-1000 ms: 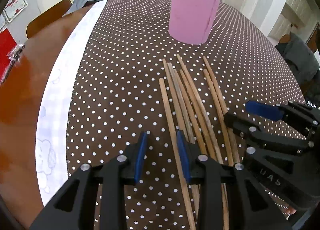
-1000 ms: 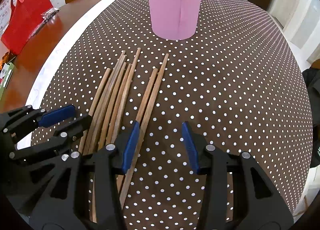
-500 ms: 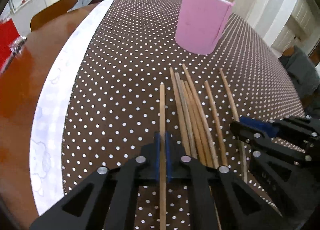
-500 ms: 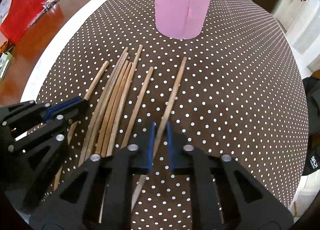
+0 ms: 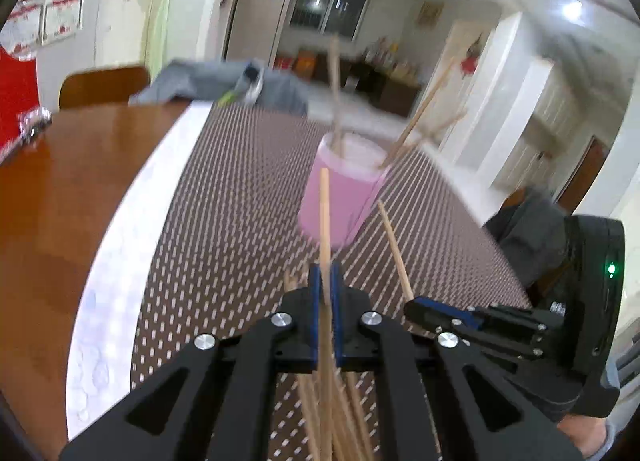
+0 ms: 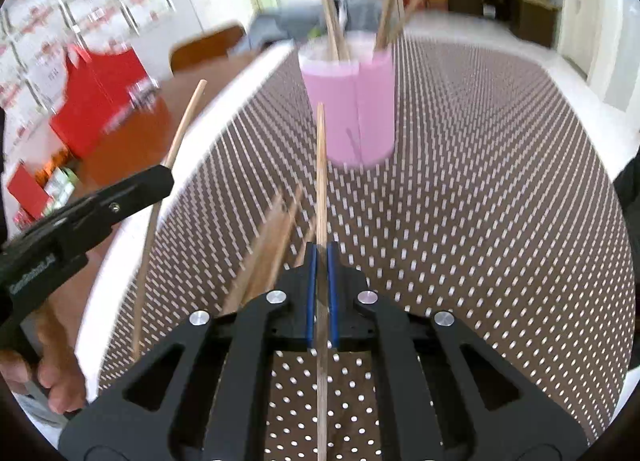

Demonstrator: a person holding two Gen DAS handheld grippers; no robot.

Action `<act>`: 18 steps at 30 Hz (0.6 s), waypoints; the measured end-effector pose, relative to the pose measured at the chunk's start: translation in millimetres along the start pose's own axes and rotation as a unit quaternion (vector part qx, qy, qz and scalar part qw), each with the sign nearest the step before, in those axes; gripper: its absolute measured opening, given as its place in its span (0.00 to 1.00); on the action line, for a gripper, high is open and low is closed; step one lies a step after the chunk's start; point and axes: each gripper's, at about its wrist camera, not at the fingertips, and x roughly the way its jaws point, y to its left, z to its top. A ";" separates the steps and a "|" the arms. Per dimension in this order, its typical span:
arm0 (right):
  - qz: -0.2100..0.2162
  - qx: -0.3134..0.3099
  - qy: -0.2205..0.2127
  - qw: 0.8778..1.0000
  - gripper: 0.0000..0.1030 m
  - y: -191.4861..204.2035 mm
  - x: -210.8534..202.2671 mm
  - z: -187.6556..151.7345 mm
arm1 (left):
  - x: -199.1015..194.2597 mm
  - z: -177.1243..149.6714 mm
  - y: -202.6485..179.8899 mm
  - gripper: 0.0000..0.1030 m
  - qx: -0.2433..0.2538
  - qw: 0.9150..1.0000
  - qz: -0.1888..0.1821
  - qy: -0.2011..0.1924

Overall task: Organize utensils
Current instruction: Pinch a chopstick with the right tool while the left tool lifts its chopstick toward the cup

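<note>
Suddenly both chopsticks were up off the polka-dot tablecloth (image 6: pixel 500 221), left gripper (image 5: pixel 325 293) and right gripper (image 6: pixel 321 265) each clamped on one, tips aimed at the pink cup (image 6: pixel 352 101) for dropping in.

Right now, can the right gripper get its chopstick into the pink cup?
Probably yes. The right gripper is shut on a chopstick that points at the pink cup, and only bare tablecloth lies between them. The cup's open top has room beside the sticks standing in it.

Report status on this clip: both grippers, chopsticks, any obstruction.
Left hand-held gripper shut on chopstick. Right hand-held gripper shut on another chopstick. Both lifted, aimed at pink cup. Loose chopsticks on cloth; path unobstructed.
</note>
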 end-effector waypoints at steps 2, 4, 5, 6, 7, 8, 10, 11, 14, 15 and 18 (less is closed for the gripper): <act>0.009 0.003 -0.043 0.999 0.06 -2.5 -18.9 9.5 | -9.3 8.3 -8.4 0.06 0.004 0.999 -0.016 -0.039; 0.016 0.007 -0.080 0.997 0.06 -3.0 -34.7 17.2 | -13.4 15.7 -14.6 0.06 0.008 0.997 -0.026 -0.066; 0.019 0.009 -0.097 0.995 0.06 -2.2 -40.8 20.5 | -15.8 19.5 -18.6 0.06 0.012 0.996 -0.032 -0.083; 0.021 0.011 -0.115 0.993 0.06 -2.5 -47.5 24.6 | -17.7 23.5 -23.1 0.06 0.017 0.994 -0.036 -0.099; 0.020 0.012 -0.136 0.990 0.06 -1.7 -54.5 28.5 | -18.5 27.3 -25.3 0.06 0.020 0.993 -0.039 -0.110; 0.021 0.012 -0.152 0.988 0.06 -3.1 -59.5 31.8 | -16.6 34.2 -26.0 0.06 0.022 0.991 -0.042 -0.122; 0.022 0.009 -0.188 0.982 0.06 0.1 -67.6 41.7 | -14.3 45.2 -29.9 0.06 0.025 0.988 -0.047 -0.147; 0.021 0.006 -0.198 0.980 0.06 2.1 -71.4 43.7 | -13.2 50.6 -30.5 0.06 0.025 0.986 -0.049 -0.156; 0.024 0.003 -0.232 0.972 0.06 4.2 -81.8 61.0 | -10.5 67.3 -32.3 0.06 0.028 0.980 -0.049 -0.192; 0.027 0.002 -0.238 0.971 0.06 4.8 -83.5 66.8 | -10.8 72.9 -33.4 0.06 0.027 0.977 -0.051 -0.207; 0.027 -0.002 -0.256 0.966 0.06 5.2 -88.6 79.8 | -6.9 88.9 -35.2 0.06 0.027 0.967 -0.054 -0.246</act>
